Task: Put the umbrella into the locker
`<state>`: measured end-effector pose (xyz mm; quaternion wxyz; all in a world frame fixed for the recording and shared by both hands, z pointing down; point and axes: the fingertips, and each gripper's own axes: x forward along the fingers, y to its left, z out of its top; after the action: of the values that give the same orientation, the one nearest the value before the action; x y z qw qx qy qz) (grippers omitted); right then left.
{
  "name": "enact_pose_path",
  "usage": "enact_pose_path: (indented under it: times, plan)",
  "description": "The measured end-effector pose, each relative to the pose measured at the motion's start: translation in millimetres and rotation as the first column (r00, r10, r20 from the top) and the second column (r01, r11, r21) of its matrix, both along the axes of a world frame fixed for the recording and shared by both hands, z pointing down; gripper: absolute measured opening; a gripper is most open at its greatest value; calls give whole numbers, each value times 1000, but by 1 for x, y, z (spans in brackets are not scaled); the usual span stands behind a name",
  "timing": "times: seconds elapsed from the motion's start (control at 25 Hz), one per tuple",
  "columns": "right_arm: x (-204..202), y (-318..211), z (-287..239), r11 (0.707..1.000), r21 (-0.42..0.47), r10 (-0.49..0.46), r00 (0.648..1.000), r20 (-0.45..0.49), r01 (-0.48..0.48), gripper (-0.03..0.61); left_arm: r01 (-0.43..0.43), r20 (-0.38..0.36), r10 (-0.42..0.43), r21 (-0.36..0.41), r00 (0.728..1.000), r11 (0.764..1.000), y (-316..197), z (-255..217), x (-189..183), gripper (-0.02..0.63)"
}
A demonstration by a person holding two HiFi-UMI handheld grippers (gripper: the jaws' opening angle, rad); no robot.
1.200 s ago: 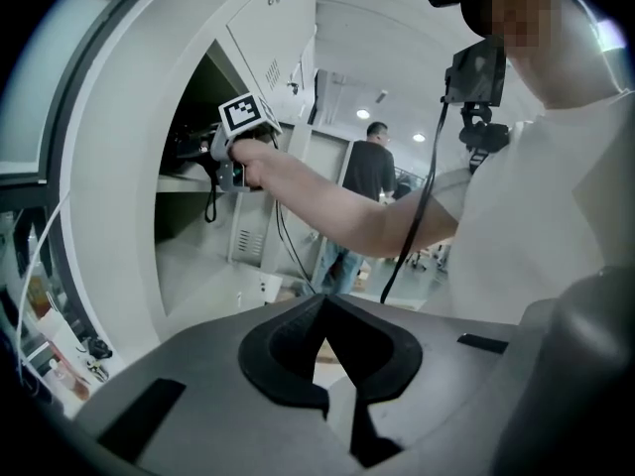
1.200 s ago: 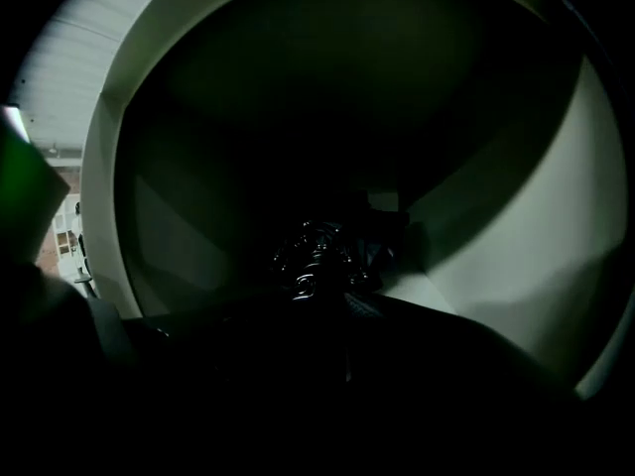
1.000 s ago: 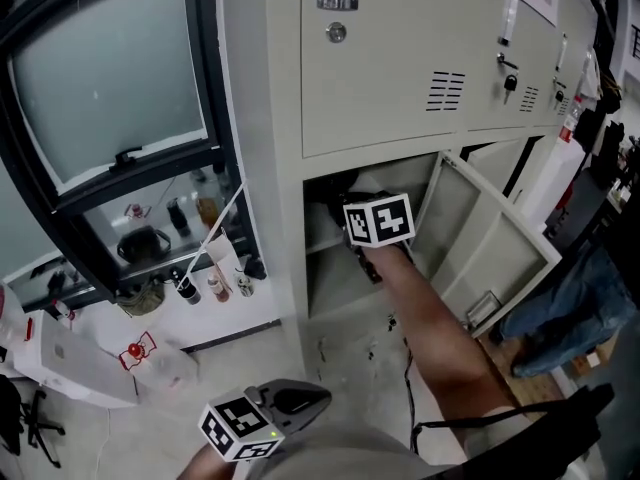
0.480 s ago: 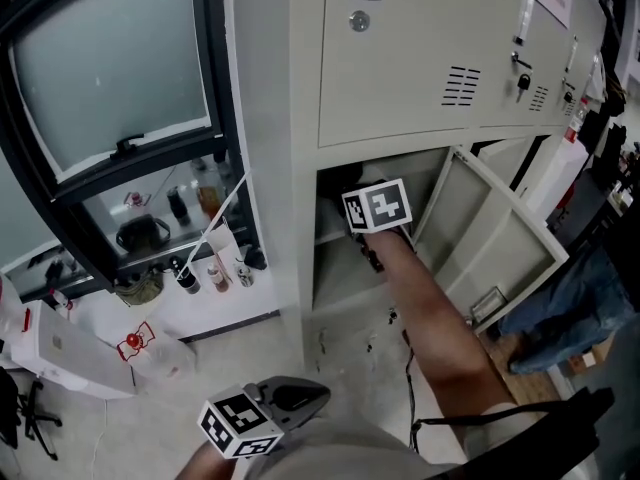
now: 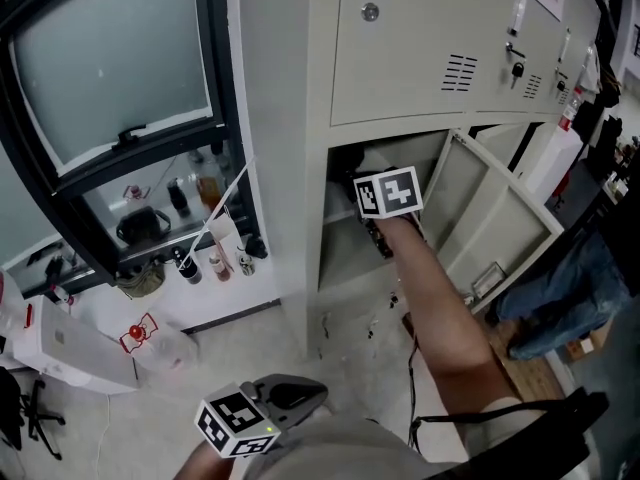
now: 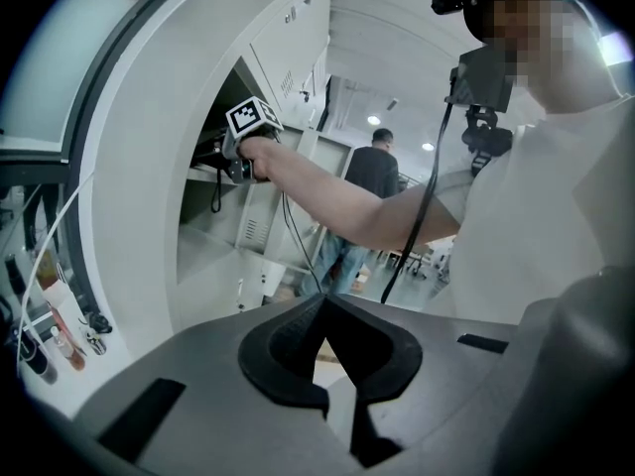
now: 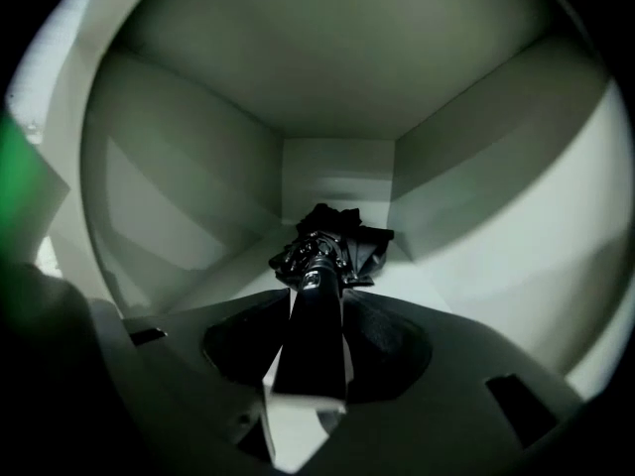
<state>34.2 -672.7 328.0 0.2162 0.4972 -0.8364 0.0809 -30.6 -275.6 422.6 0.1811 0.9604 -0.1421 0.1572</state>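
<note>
Head view: the right gripper (image 5: 388, 208) reaches into the open lower compartment of the locker (image 5: 430, 68) at centre frame, with the forearm running down toward the lower right.
Locker door (image 5: 500, 218): swung out to the right of the compartment.
Right gripper view: the jaws are clamped on the black handle of the umbrella (image 7: 322, 251) at lower centre.
Umbrella: folded and black, inside the compartment. Its bunched canopy end lies on the compartment floor near the back wall at mid-frame.
Left gripper (image 5: 280, 403): at the bottom centre of the head view, well apart from the locker. In its own view the jaw tips meet and nothing is held between them.
Window (image 5: 110, 58): dark-framed, at upper left.
Small bottles (image 5: 215, 263): on the ledge below the window, left of the locker.
</note>
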Motion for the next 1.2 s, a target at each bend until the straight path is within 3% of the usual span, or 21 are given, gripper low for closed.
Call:
enact_pose_path:
  times: [0.28,0.72,0.96,1.2]
  plan:
    - [20,45,-10,998,28,50,998,36,-51,156,-31,-10,31,-4,999,999,37,0,-10,11]
    - [27,164,8,995,39,87,994,71,-90,152,-116,-28,116,-1,993,993,114,0,-27,11]
    - [11,245,32,998,20,61,995,81,-62,52,-159,-38,159,-3,987,987,159,4,-37,11]
    - [-9,327,54,1000,5,24,996,91,-25,26,-189,-62,189,-1,980,982,196,9,-41,11]
